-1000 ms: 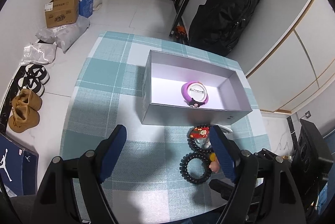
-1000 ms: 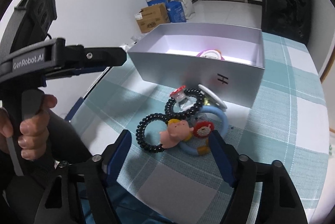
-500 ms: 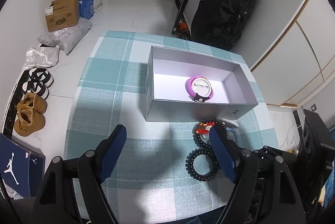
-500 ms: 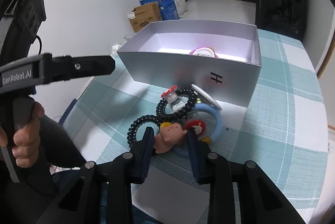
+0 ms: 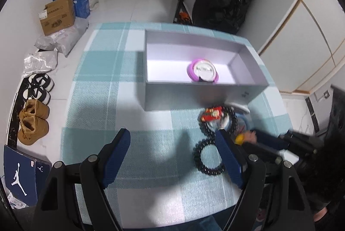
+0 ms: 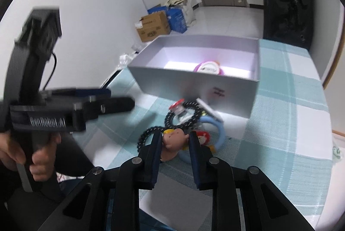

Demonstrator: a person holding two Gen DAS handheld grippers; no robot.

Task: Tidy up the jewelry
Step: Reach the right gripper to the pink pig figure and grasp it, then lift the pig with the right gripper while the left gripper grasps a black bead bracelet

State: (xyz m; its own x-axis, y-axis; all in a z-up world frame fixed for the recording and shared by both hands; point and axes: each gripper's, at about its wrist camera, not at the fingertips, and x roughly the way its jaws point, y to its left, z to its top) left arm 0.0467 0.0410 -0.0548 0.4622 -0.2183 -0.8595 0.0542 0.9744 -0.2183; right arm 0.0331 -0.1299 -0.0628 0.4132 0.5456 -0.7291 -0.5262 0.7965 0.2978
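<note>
The right gripper (image 6: 175, 144) has its jaws closing on a pink pig charm (image 6: 174, 140), which sits between the pads; contact looks made on both sides. The charm belongs to a black beaded bracelet (image 6: 148, 134) lying in a cluster with a blue ring (image 6: 217, 129) on the checked tablecloth (image 6: 286, 123), just beside the near wall of the grey box (image 6: 194, 84). A purple bracelet (image 5: 202, 73) lies inside that box, at twelve o'clock from the cluster. The left gripper (image 5: 174, 155) hangs released, jaws wide, nothing between them.
</note>
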